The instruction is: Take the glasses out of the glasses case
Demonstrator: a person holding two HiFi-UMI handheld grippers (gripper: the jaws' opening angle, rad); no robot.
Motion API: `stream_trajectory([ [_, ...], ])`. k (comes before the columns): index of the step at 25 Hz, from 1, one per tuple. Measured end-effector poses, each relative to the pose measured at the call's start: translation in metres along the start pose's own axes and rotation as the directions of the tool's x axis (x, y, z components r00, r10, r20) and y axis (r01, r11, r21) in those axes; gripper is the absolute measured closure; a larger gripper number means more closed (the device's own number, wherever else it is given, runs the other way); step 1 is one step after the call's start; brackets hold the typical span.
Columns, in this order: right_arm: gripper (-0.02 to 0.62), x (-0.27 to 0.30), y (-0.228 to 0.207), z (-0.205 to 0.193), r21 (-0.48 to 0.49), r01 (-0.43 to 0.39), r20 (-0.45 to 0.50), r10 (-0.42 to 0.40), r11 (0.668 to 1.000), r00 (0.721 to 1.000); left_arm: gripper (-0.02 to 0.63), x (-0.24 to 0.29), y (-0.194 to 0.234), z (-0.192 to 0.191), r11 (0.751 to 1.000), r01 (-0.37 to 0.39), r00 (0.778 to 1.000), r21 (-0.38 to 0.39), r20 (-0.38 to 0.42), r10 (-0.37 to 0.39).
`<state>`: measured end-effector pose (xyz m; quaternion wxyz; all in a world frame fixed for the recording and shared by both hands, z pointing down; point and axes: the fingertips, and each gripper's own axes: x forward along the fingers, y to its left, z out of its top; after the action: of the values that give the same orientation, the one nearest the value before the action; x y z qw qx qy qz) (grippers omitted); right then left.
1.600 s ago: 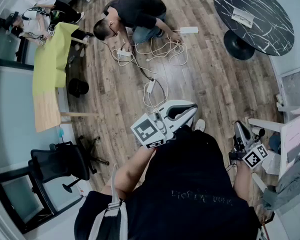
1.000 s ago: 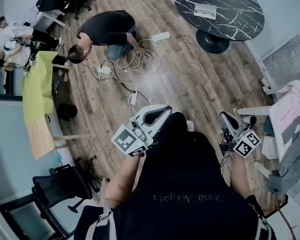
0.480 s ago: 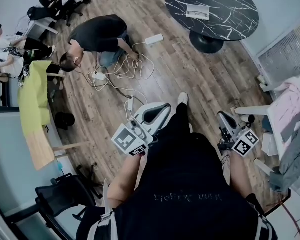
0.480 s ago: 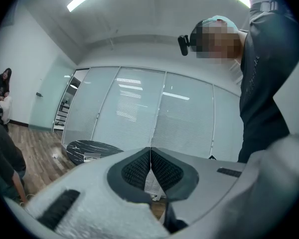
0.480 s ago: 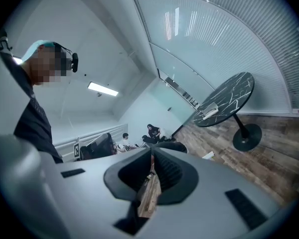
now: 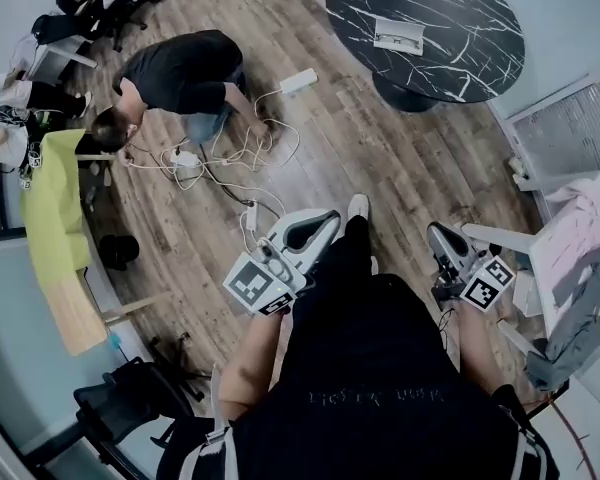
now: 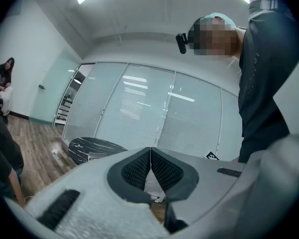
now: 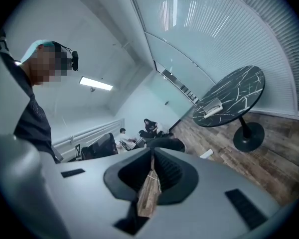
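Observation:
No glasses or glasses case can be made out for certain. A pale flat object (image 6: 398, 36) lies on the round black marble table (image 6: 460, 8), also seen in the left gripper view (image 7: 97, 146) and the right gripper view (image 8: 234, 96). My left gripper (image 6: 325, 218) is held at waist height over the wooden floor, far from that table. Its jaws are shut and hold nothing (image 7: 150, 151). My right gripper (image 6: 435, 230) hangs at my right side, shut and empty too (image 8: 152, 153).
A person (image 6: 180, 68) crouches on the floor among white cables and a power strip (image 6: 298, 80), left of the way to the table. A yellow-green table (image 6: 50, 198) and an office chair (image 6: 130, 398) stand at left. Cloth lies on a white table (image 6: 580, 268) at right.
I have stepped forward, a foot now ahead of me, and the round table and the crouching person have shifted in view. Both grippers stay shut at my sides.

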<state>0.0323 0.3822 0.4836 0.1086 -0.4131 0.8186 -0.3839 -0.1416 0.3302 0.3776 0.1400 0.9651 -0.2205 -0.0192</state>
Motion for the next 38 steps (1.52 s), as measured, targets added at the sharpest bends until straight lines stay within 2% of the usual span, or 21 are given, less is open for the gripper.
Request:
stream_trajectory([
  [11, 0.558, 0.086, -0.025, 0.069, -0.046, 0.026, -0.02, -0.027, 0.999, 0.999, 0.586, 0.049, 0.095, 0.02, 0.999, 0.044, 0.999, -0.022, 0.011, -0.044],
  [15, 0.558, 0.106, -0.028, 0.086, -0.065, 0.033, -0.001, -0.033, 0.997, 0.999, 0.586, 0.06, 0.114, 0.023, 0.997, 0.075, 0.997, -0.02, 0.003, -0.075],
  [21, 0.558, 0.114, -0.035, 0.09, -0.066, 0.041, -0.008, -0.042, 0.997, 0.999, 0.586, 0.066, 0.115, 0.025, 0.993, 0.113, 0.994, -0.024, 0.005, -0.113],
  [26, 0.558, 0.122, -0.044, 0.101, -0.075, 0.028, 0.003, -0.028, 0.997, 1.0, 0.586, 0.071, 0.125, 0.02, 0.994, 0.104, 0.994, -0.039, -0.008, -0.105],
  [29, 0.558, 0.131, -0.056, 0.107, -0.073, 0.014, 0.002, -0.014, 0.997, 1.0, 0.586, 0.08, 0.129, 0.024, 0.994, 0.106, 0.994, -0.014, -0.007, -0.106],
  [31, 0.558, 0.141, -0.065, 0.113, -0.069, 0.004, -0.002, -0.004, 0.998, 1.0, 0.586, 0.087, 0.137, 0.027, 0.996, 0.092, 0.996, 0.001, -0.005, -0.092],
  [35, 0.558, 0.158, -0.072, 0.134, -0.069, -0.028, -0.004, 0.028, 0.997, 1.0, 0.586, 0.098, 0.157, 0.03, 0.999, 0.045, 0.999, -0.022, -0.008, -0.045],
  [38, 0.558, 0.168, -0.09, 0.151, -0.068, -0.035, -0.013, 0.034, 0.997, 0.999, 0.586, 0.12, 0.17, 0.03, 0.999, 0.043, 0.999, -0.018, -0.032, -0.044],
])
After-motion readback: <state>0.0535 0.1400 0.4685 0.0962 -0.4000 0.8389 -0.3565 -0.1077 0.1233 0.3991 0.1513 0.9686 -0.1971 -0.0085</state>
